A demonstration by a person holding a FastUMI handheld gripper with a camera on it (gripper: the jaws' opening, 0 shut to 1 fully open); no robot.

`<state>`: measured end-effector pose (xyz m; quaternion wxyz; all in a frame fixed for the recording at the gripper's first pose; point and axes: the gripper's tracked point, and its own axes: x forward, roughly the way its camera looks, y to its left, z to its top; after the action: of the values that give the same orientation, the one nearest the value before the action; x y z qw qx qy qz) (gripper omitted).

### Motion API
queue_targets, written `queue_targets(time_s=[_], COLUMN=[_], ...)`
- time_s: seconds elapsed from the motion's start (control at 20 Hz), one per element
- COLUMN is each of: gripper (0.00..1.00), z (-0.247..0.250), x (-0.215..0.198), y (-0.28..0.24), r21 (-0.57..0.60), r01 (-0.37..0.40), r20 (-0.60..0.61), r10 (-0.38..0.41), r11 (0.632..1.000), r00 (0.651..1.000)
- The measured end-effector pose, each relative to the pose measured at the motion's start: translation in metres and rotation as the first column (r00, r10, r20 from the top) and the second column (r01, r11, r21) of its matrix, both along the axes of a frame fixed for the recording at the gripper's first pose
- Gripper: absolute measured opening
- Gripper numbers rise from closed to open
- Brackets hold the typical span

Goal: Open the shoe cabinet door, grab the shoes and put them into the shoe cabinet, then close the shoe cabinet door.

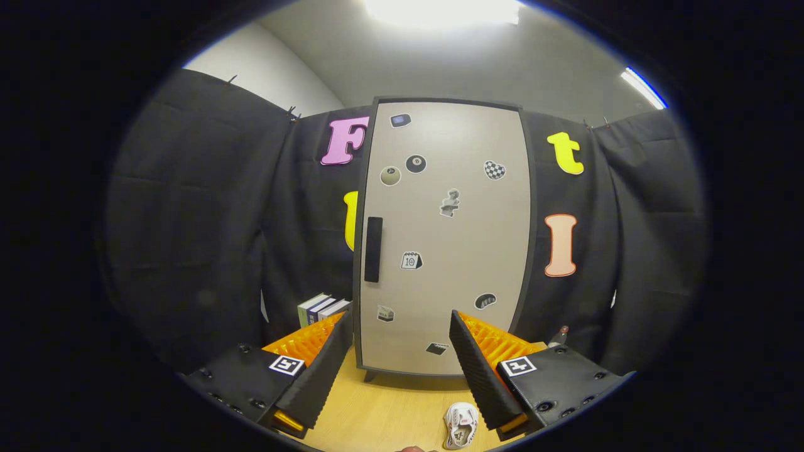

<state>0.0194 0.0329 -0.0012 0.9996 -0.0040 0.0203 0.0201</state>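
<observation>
Gripper (398,336) spread wide, both fingers apart with nothing between them but bare tabletop and the foot of the cabinet; no contact with anything; left finger (320,370) at about 7 o'clock, right finger (478,370) at about 5 o'clock, tips pointing up toward the lower part of the door.

Shoe cabinet (443,238) straight ahead at 12 o'clock, beyond the fingertips, standing upright on a wooden table (389,408); door (458,251) shut, pale and flat within a dark frame; dark vertical handle (373,249) on the door's left side at roughly 10 o'clock from the fingertips, well above the left finger; several small stickers scattered over the door, among them a round black ball sticker (416,164), a checkered heart (495,169) and a calendar-like one (411,260); short leg of the cabinet visible at its lower left corner, resting on the table.

Shoe (461,425) small, white with dark and reddish markings, lying on the table at 6 o'clock, close under the inner side of the right finger, just beside it, whether touching hard to tell; well short of the cabinet's foot.

Stack of books (321,307) at 9 o'clock of the left fingertip, leaning just left of the cabinet, behind the left finger; small reddish-tipped object (561,334) at 3 o'clock past the right finger, too small to identify.

Black cloth wall behind and around the cabinet; ceiling light glaring at 12 o'clock above.
</observation>
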Motion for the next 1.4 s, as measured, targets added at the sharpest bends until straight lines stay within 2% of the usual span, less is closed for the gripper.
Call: queue_targets(time_s=[0.4, 0.9, 1.15, 1.4], gripper=[0.98, 0.97, 0.97, 0.98], z=[0.025, 0.070, 0.070, 0.048], x=[0.040, 0.139, 0.193, 0.233], y=[0.003, 0.010, 0.030, 0.050], r21=[-0.008, -0.011, -0.008, -0.003], r01=[0.036, 0.076, 0.058, 0.037], r20=[0.013, 0.073, 0.065, 0.009], r10=[-0.036, -0.075, -0.058, -0.037], r11=[0.999, 0.997, 0.998, 0.999], r00=[0.999, 0.994, 0.996, 0.999])
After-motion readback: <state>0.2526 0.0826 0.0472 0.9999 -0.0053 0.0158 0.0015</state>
